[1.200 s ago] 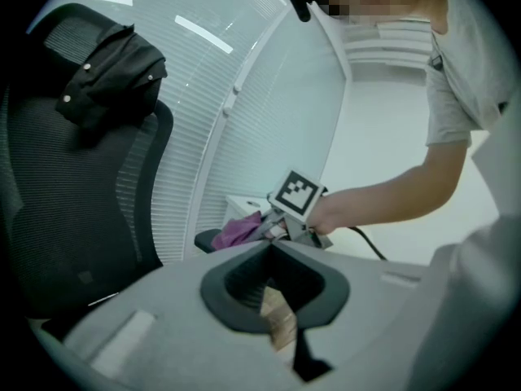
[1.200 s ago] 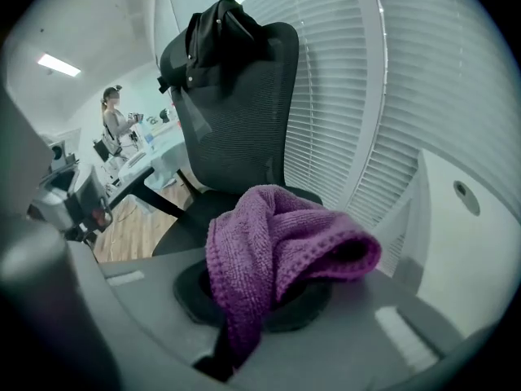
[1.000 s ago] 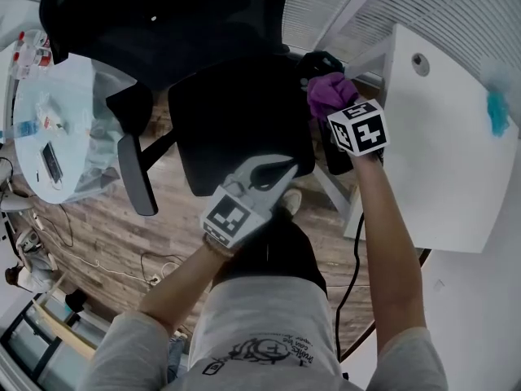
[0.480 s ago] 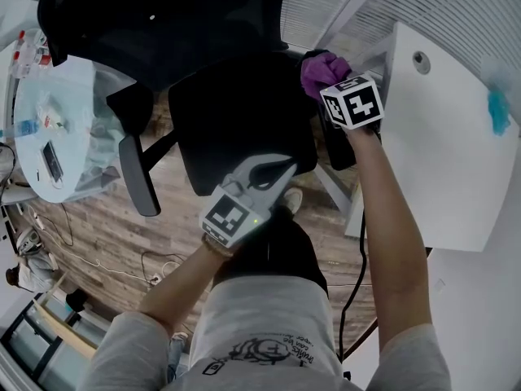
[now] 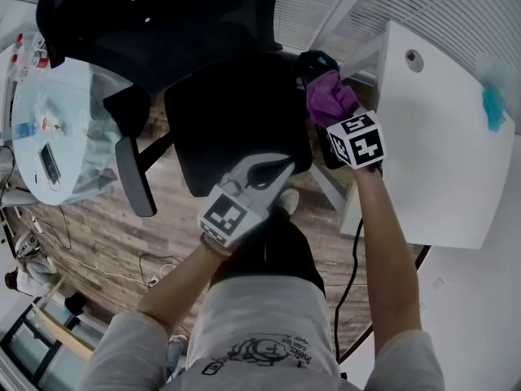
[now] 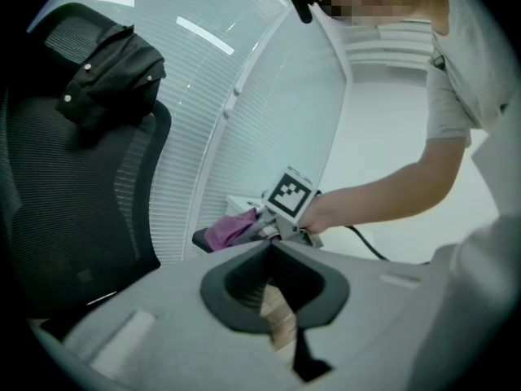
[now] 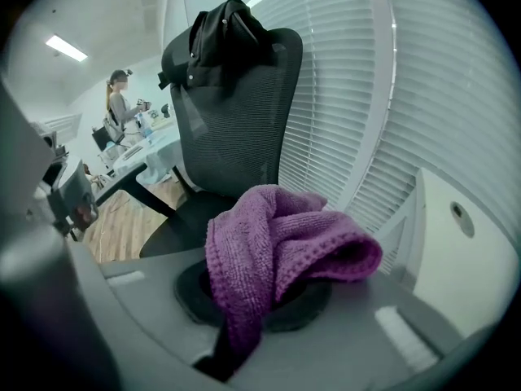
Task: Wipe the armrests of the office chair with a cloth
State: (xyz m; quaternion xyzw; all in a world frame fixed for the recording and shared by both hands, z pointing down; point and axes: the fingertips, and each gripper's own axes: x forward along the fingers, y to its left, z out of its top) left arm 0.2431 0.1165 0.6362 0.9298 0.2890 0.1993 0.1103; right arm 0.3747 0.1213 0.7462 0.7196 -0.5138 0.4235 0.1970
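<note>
The black office chair (image 5: 232,125) stands in front of me, a dark jacket (image 7: 220,27) slung over its mesh backrest (image 6: 73,177). My right gripper (image 5: 334,114) is shut on a purple cloth (image 5: 328,96), which is bunched on the chair's right armrest (image 5: 317,60). In the right gripper view the cloth (image 7: 277,247) fills the jaws and hides the fingertips. My left gripper (image 5: 275,169) hovers over the seat's front edge, shut and holding nothing; its view shows the cloth (image 6: 230,229) and the armrest (image 6: 200,239) beyond. The grey left armrest (image 5: 134,177) stands untouched.
A white desk (image 5: 440,137) with a teal item (image 5: 493,108) stands close on the right, and window blinds (image 5: 456,6) lie behind the chair. A round glass table (image 5: 57,129) with small items is at the left. A person (image 7: 122,104) stands far off.
The right gripper pushed the cloth away along the right armrest, then drew it back toward me. The left gripper has stayed where it was.
</note>
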